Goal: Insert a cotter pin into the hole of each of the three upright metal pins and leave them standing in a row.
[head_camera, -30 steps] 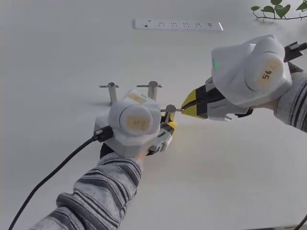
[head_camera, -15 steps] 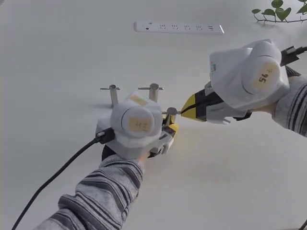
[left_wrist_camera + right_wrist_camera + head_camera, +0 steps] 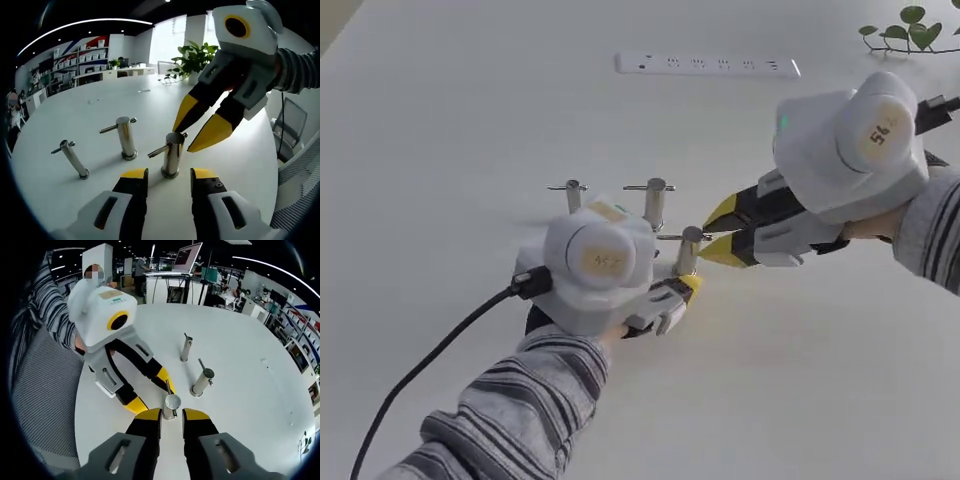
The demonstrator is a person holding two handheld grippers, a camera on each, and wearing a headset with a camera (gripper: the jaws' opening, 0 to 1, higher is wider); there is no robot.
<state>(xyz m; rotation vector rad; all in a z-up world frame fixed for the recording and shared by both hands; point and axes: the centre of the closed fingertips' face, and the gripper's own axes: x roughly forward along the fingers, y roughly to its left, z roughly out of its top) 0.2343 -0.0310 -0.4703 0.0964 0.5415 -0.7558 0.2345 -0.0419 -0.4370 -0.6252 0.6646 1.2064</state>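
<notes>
Three upright metal pins stand in a row on the white table. The far pin (image 3: pixel 571 196) and the middle pin (image 3: pixel 655 201) each carry a cotter pin crosswise. The nearest pin (image 3: pixel 689 250) (image 3: pixel 172 152) (image 3: pixel 171 405) has a cotter pin (image 3: pixel 157 149) through its top. My left gripper (image 3: pixel 680 290) (image 3: pixel 168 174) is open, with one jaw on each side of that pin's base and not touching it. My right gripper (image 3: pixel 708 238) (image 3: pixel 172 416) is open on the pin's other side, its yellow tips either side of the cotter pin's head.
A white power strip (image 3: pixel 705 65) lies at the back of the table, and a plant sprig (image 3: pixel 910 25) sits at the back right. The left gripper's black cable (image 3: pixel 430 370) trails toward the near left. A grey chair (image 3: pixel 40 390) stands past the table edge.
The right gripper's jaws have parted and let go of the cotter pin, which stays in the nearest pin. The head camera has shifted; the pins have not moved.
</notes>
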